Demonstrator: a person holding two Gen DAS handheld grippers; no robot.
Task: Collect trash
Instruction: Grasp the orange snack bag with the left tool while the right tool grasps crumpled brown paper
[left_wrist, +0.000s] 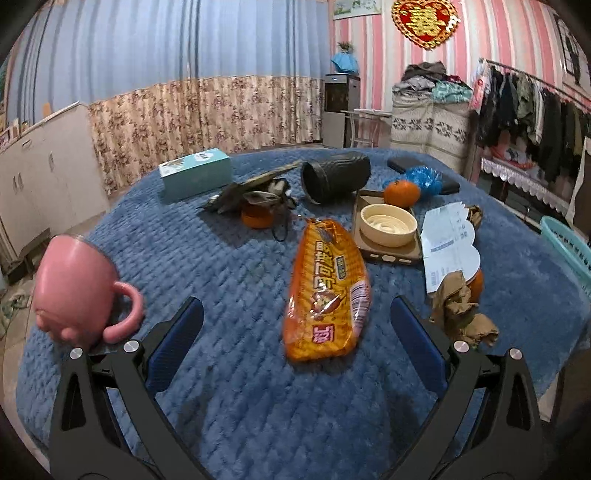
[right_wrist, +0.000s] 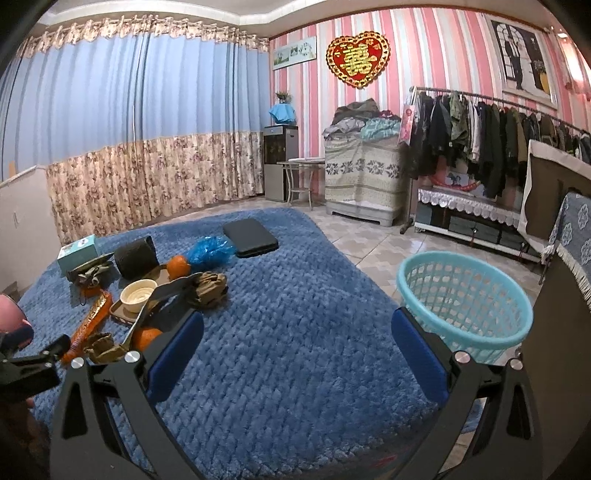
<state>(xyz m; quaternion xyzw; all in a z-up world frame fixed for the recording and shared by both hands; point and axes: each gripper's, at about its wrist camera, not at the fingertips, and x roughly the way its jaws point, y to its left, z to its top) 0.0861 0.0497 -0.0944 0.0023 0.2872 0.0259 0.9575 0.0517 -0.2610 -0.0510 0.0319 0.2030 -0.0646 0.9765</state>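
Left tongs (left_wrist: 295, 325) nearest the lens: black arms, blue pads spread wide, nothing between them but blanket. Right tongs (right_wrist: 295, 334) likewise spread and empty, over bare blanket.

Left to right in the left wrist view:
- Pink mug (left_wrist: 79, 286), glossy, rounded, loop handle, at the left edge just beyond the left pad.
- Teal tissue box (left_wrist: 195, 173), rectangular, far back.
- Orange snack wrapper (left_wrist: 327, 291), crinkly plastic, long and flat, lying lengthwise straight ahead, its near end level with the pad tips, centred between them.
- Black ribbed cylinder (left_wrist: 334, 175) on its side, open mouth toward the camera.
- Cream round bowl (left_wrist: 388, 223) sitting on a brown tray (left_wrist: 384, 254); an orange fruit (left_wrist: 402, 192) behind it, blue crumpled plastic (left_wrist: 424, 179) further back.
- White printed paper sheet (left_wrist: 448, 240), curled.
- Crumpled brown paper (left_wrist: 461, 308), wadded, just outside the right pad.

Surface: blue quilted plush blanket (right_wrist: 295, 295), low and wide. Aqua perforated plastic basket (right_wrist: 465, 299) stands off its right edge, on tiled floor (right_wrist: 369, 236), just beyond the right tongs' right pad.

Room: blue curtains with floral lower band, pink striped wall, red heart ornament, clothes rack at right.
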